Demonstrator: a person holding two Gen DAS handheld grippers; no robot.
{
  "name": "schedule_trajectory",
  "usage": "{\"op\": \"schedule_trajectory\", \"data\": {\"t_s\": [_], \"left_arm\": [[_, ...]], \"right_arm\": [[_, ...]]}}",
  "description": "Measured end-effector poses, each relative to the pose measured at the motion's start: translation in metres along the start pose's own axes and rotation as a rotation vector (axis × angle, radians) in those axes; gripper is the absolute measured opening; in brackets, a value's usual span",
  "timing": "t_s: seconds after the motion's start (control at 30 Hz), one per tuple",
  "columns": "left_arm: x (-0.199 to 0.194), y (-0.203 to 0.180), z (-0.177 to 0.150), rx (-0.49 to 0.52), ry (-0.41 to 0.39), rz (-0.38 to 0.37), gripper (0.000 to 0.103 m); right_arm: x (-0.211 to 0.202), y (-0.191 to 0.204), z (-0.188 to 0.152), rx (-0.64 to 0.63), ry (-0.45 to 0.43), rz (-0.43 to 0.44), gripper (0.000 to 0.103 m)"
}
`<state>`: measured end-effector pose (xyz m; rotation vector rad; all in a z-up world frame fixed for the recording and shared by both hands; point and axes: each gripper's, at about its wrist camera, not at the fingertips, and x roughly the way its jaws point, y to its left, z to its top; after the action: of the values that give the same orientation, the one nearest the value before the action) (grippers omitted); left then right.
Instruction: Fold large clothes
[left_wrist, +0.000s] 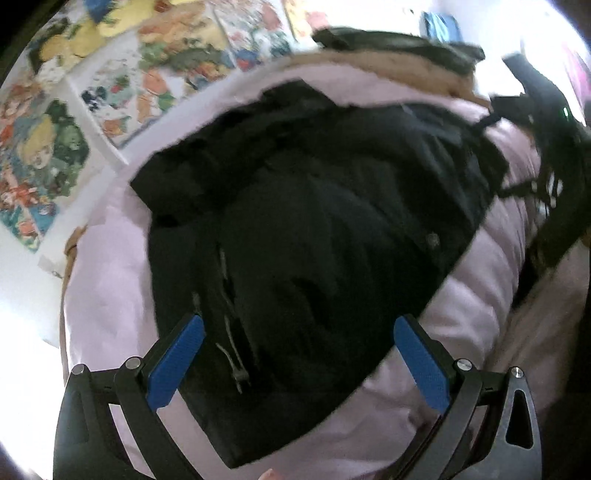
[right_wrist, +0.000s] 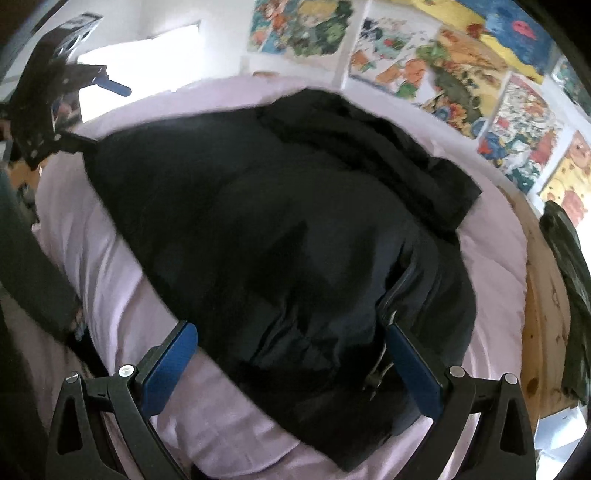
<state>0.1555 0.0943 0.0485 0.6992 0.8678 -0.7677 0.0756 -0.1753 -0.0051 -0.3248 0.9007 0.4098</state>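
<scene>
A large black jacket (left_wrist: 314, 221) lies bunched on a pale pink bed cover (left_wrist: 110, 295), with a zip pull near its lower edge. My left gripper (left_wrist: 299, 325) hovers above the jacket's near part, its blue pads wide apart and nothing between them. In the right wrist view the same jacket (right_wrist: 277, 229) fills the middle, a sleeve folded over its far right side. My right gripper (right_wrist: 291, 332) stands open over the jacket's near hem by the zip. The left gripper (right_wrist: 55, 96) shows at the far left there; the right gripper (left_wrist: 546, 147) shows at the far right in the left wrist view.
Colourful comic posters (right_wrist: 461, 74) cover the wall behind the bed (right_wrist: 184, 369). A wooden bed frame (right_wrist: 546, 295) runs along the right, with a dark green garment (right_wrist: 569, 266) hanging over it. Another dark garment (left_wrist: 399, 48) lies at the bed's far end on a tan surface.
</scene>
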Motion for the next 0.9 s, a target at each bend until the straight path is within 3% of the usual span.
{"op": "schedule_trajectory", "data": {"t_s": [0.2, 0.33, 0.5, 0.9], "left_arm": [[0.013, -0.019, -0.018, 0.095, 0.056, -0.024, 0.101], [0.021, -0.027, -0.023, 0.159, 0.082, -0.020, 0.101], [0.029, -0.029, -0.030, 0.187, 0.116, 0.000, 0.101], [0.052, -0.051, -0.060, 0.402, 0.184, 0.202, 0.102]], "right_arm": [[0.015, 0.006, -0.013, -0.045, 0.068, 0.004, 0.103], [0.023, 0.021, -0.022, -0.158, 0.092, -0.056, 0.103], [0.030, 0.026, -0.028, -0.188, 0.113, -0.102, 0.103], [0.049, 0.035, -0.031, -0.253, 0.167, -0.255, 0.103]]}}
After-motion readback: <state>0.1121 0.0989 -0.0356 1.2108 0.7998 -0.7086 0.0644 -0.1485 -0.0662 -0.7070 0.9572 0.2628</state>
